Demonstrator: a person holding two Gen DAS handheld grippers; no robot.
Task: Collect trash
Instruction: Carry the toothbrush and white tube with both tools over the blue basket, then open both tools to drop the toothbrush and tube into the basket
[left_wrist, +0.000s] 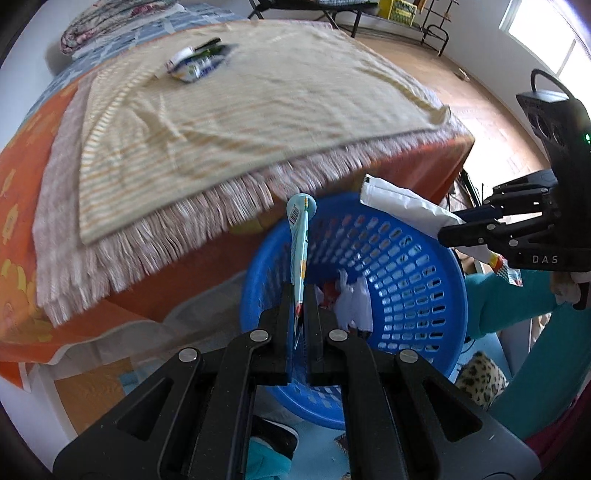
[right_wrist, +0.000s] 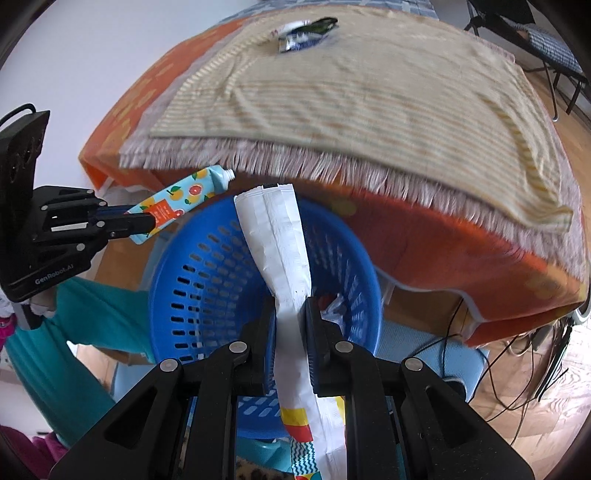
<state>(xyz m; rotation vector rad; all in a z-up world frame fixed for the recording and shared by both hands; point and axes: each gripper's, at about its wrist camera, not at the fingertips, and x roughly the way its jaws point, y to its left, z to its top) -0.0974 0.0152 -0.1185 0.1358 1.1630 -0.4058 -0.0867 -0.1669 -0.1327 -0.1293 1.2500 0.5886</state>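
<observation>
Now a flat tube (left_wrist: 300, 243) is pinched between the closed fingers of the left gripper (left_wrist: 300, 314), and a white packet (right_wrist: 284, 266) is clamped narrowly by the right gripper (right_wrist: 291, 328); both are held above the blue basket (left_wrist: 424, 266). If either is released too early, the rim may be hit and the floor reached. More trash (left_wrist: 199, 64) is left on the bench (left_wrist: 258, 122).
</observation>
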